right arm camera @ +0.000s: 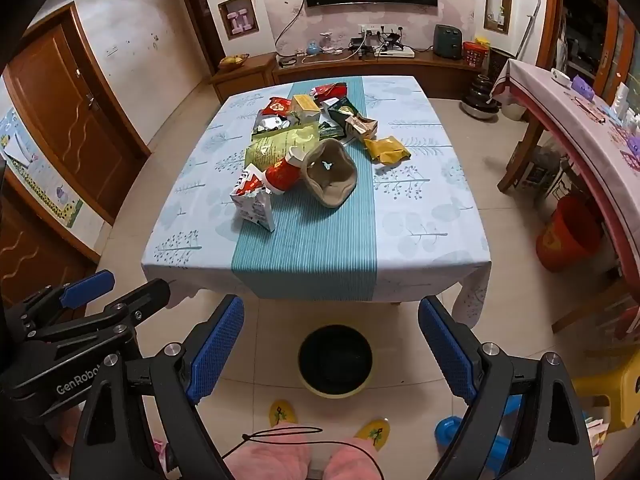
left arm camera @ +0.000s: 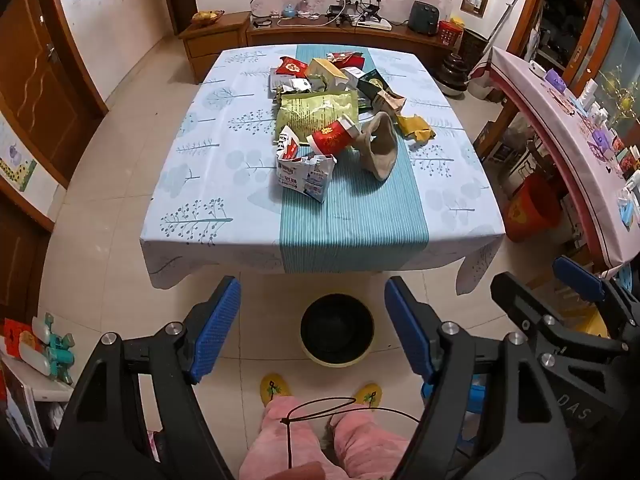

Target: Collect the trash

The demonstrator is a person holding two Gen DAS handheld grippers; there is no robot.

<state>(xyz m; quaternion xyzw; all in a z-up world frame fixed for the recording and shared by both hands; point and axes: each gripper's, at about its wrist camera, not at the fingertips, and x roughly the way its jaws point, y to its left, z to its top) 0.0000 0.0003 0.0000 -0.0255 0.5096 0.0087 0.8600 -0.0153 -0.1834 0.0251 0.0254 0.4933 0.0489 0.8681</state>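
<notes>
Beyond both sets of fingers stands a square table (left arm camera: pixel 208 200) under a pale tree-print cloth with a teal striped runner down its middle, and a wooden TV bench runs along the far wall. Ahead of the left gripper (left arm camera: pixel 312 328), whose 2 blue pads are spread wide with nothing between them, the trash pile (left arm camera: pixel 332 104) lies on the runner's far half: a green foil bag (left arm camera: pixel 316 110), a red paper cup (left arm camera: pixel 334 138) on its side, a torn white carton (left arm camera: pixel 306 174) nearest the fingers, a yellow wrapper (left arm camera: pixel 416 128) to the right, and a crumpled tan piece (left arm camera: pixel 380 146), perhaps a cloth pouch. The right gripper (right arm camera: pixel 332 344) is likewise released and empty, well short of the table edge. Directly between and below each pair of fingertips, on the tiled floor, sits a round bin (right arm camera: pixel 335 390) with a dark liner and a yellow rim, just beyond the person's yellow slippers (right arm camera: pixel 374 432).
</notes>
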